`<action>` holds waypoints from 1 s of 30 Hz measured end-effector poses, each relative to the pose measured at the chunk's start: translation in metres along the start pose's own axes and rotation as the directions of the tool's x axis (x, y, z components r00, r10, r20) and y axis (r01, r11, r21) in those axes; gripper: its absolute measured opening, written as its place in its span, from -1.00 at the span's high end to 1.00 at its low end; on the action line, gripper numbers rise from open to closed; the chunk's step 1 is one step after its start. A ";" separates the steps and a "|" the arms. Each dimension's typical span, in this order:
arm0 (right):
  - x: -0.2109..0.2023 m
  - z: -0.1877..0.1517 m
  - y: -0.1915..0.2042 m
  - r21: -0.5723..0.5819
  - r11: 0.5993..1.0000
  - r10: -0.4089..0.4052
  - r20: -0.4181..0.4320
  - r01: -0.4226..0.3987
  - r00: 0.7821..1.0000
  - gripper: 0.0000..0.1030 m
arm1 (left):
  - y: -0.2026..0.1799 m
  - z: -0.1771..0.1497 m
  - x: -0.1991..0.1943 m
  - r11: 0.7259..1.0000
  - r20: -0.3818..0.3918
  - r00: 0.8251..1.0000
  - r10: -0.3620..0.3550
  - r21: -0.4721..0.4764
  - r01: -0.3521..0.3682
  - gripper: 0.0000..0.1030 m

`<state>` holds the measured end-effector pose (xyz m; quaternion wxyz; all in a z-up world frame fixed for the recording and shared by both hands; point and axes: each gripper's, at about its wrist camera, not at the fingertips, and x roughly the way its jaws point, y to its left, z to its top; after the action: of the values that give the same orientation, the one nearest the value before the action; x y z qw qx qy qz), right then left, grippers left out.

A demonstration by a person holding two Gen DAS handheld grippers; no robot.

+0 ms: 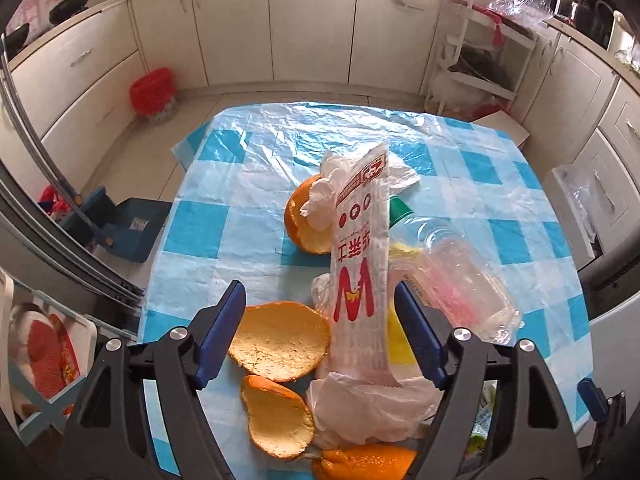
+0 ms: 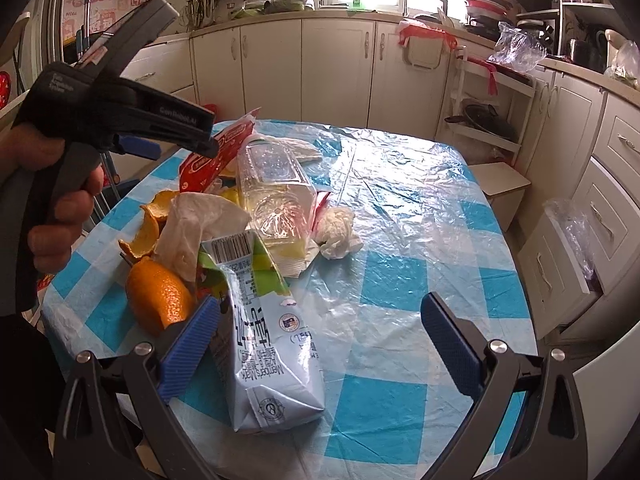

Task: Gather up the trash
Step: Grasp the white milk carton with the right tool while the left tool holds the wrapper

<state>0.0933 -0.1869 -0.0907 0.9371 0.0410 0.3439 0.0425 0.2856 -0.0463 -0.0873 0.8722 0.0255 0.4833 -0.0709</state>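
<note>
A trash pile lies on the blue-and-white checked table cover (image 1: 224, 184). My left gripper (image 1: 318, 292) hangs open over it, around a flat orange peel (image 1: 280, 340) and a tall white-and-red wrapper (image 1: 360, 264); neither pad presses on them. Beside the wrapper lie a clear plastic bottle (image 1: 452, 272), crumpled tissue (image 1: 340, 184) and a white bag (image 1: 372, 404). In the right wrist view my right gripper (image 2: 320, 300) stands open near the table's front edge. A flattened milk carton (image 2: 264, 352) lies between its fingers, against the left one. A hand holds the left gripper (image 2: 176, 146) above the pile.
A loose tissue ball (image 2: 338, 232) sits right of the bottle (image 2: 276, 196). On the floor are a red bin (image 1: 152, 92), a blue dustpan (image 1: 132, 232), a white rack (image 1: 480, 64) and a small white stool (image 2: 500, 184). Cabinets ring the room.
</note>
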 end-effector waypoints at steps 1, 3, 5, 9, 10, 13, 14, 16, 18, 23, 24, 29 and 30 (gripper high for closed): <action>0.000 0.000 -0.001 0.001 1.000 0.000 0.002 0.000 1.000 -0.88 | 0.002 0.000 0.004 1.000 -0.010 1.000 0.014 -0.001 -0.014 -0.13; 0.000 0.002 -0.003 0.002 1.000 0.000 0.005 0.000 1.000 -0.88 | 0.009 0.000 0.014 1.000 -0.037 0.999 0.005 -0.021 -0.006 0.48; 0.002 0.002 -0.004 0.003 1.000 0.000 0.004 0.000 1.000 -0.88 | 0.018 0.000 0.023 0.996 -0.075 0.995 -0.060 -0.067 0.055 0.95; 0.004 0.003 -0.005 0.005 1.000 0.012 -0.006 -0.012 1.000 -0.88 | 0.019 0.002 0.005 0.993 0.005 0.996 -0.094 -0.075 0.094 0.99; 0.004 0.002 -0.004 0.003 1.000 0.020 -0.012 -0.020 1.000 -0.88 | 0.018 0.004 -0.003 0.991 0.036 0.993 -0.111 -0.075 0.113 0.99; 0.008 0.000 0.002 -0.022 0.999 0.038 -0.030 -0.038 0.999 -0.88 | 0.021 0.007 -0.035 0.981 0.151 0.974 -0.170 -0.070 0.182 0.99; 0.010 -0.001 0.004 -0.029 0.999 0.042 -0.034 -0.043 0.999 -0.88 | 0.024 0.007 -0.044 0.976 0.182 0.965 -0.189 -0.070 0.204 1.00; 0.013 -0.003 0.008 -0.038 0.997 0.060 -0.044 -0.061 0.997 -0.88 | 0.026 0.007 -0.053 0.970 0.208 0.954 -0.215 -0.068 0.233 0.99; 0.017 -0.004 0.012 -0.051 0.995 0.081 -0.067 -0.085 0.994 -0.79 | 0.028 0.008 -0.056 0.966 0.211 0.950 -0.229 -0.073 0.249 0.99; 0.025 -0.011 0.020 -0.057 0.983 0.165 -0.127 -0.173 0.978 -0.14 | 0.032 0.006 -0.056 0.954 0.199 0.945 -0.259 -0.102 0.282 0.99; 0.024 -0.011 0.019 -0.047 0.980 0.185 -0.126 -0.192 0.975 -0.10 | 0.032 0.006 -0.058 0.953 0.205 0.944 -0.259 -0.101 0.284 0.99; 0.016 -0.010 -0.001 0.089 0.956 0.287 -0.102 -0.279 0.952 -0.02 | 0.028 0.005 -0.069 0.949 0.242 0.929 -0.279 -0.078 0.305 1.00; 0.015 -0.010 -0.007 0.132 0.944 0.314 -0.092 -0.301 0.945 -0.02 | 0.027 0.005 -0.070 0.947 0.249 0.926 -0.284 -0.076 0.311 0.99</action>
<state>0.0984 -0.1919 -0.1086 0.8942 0.1461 0.3871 0.1707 0.2566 -0.0132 -0.0260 0.9023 -0.1065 0.3784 -0.1772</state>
